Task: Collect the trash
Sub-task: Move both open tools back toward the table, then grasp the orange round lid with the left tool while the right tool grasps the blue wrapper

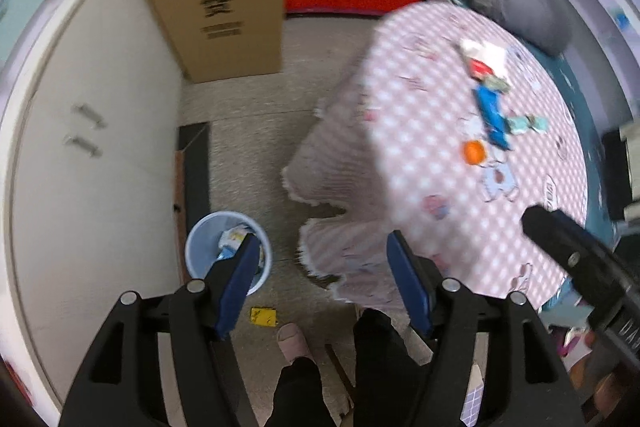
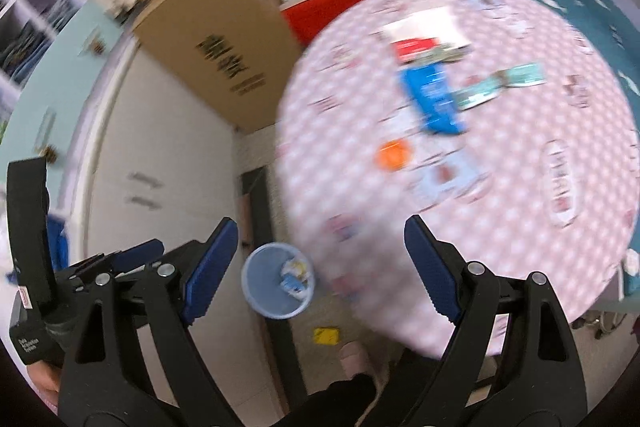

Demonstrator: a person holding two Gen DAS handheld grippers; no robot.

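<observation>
Both of my grippers are empty right now: the left gripper [image 1: 320, 279] has its jaws well apart with nothing between them, and the right gripper [image 2: 320, 267] is spread wide too. The bin [image 1: 228, 251] sits just below the left one, already holding wrappers. Remaining trash, the blue packet [image 2: 434, 99] and the orange piece [image 2: 393, 155], lies ahead on the table [image 2: 520, 227]. I'd settle the blur, then drop steeply onto one item. Both point steeply down.
</observation>
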